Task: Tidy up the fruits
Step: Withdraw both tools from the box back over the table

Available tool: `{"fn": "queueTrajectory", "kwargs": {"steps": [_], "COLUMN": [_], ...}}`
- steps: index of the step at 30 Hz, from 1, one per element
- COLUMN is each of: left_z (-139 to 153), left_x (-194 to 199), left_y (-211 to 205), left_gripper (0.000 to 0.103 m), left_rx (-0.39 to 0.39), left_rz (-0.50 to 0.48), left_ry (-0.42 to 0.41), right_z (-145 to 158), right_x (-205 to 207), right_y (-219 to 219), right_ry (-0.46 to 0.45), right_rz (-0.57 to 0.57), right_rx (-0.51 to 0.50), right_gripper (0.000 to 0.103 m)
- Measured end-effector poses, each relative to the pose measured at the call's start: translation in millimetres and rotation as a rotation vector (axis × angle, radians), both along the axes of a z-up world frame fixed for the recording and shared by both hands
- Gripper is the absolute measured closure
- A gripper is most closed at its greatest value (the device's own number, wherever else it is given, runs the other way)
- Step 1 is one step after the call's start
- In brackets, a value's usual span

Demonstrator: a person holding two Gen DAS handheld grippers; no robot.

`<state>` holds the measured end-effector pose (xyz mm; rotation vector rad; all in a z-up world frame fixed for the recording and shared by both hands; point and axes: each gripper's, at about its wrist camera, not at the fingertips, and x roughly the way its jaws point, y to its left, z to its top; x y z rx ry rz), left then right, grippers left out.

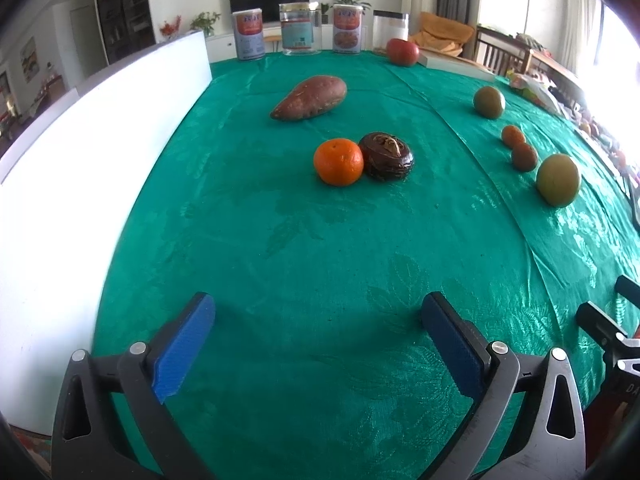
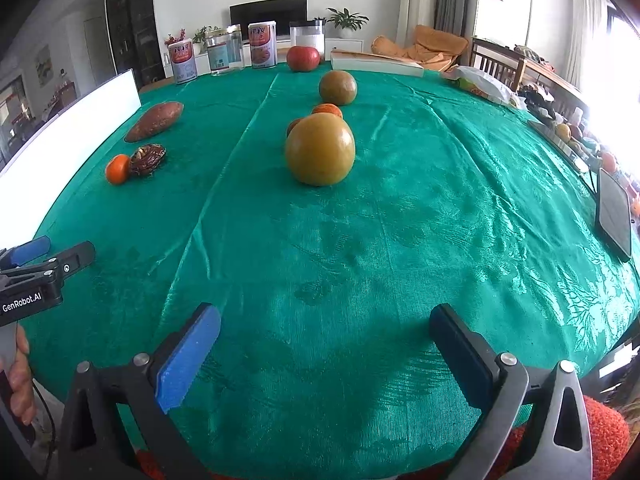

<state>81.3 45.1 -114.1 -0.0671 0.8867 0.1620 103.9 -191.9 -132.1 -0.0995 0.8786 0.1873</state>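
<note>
Small orange (image 1: 338, 161) sits mid-surface, touching a dark brown fruit (image 1: 386, 156), with the sweet potato (image 1: 309, 98) just behind. Off to the right, green-yellow fruits (image 2: 320, 149) and little oranges (image 1: 524, 156) run in a line. Left claw (image 1: 316, 344) and right claw (image 2: 326, 354) both gape wide, holding nothing, over the green cloth (image 1: 320, 260).

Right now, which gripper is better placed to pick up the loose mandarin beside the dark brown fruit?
Left. The left gripper is open and the mandarin lies straight ahead of it; from the right gripper it sits far off to the left.
</note>
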Motion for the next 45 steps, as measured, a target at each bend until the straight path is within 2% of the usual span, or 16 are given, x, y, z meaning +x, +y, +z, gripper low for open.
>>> {"fn": "queueTrajectory", "kwargs": {"steps": [45], "left_z": [-0.8], "left_x": [2.7], "left_y": [-0.9], "left_gripper": [0.001], "left_rx": [0.006], "left_rz": [-0.012], "left_ry": [0.006], "right_z": [0.0], "right_x": [0.0], "right_y": [-0.7], "right_ry": [0.002], "right_rz": [0.008], "right_rx": [-0.001], "right_gripper": [0.000]}}
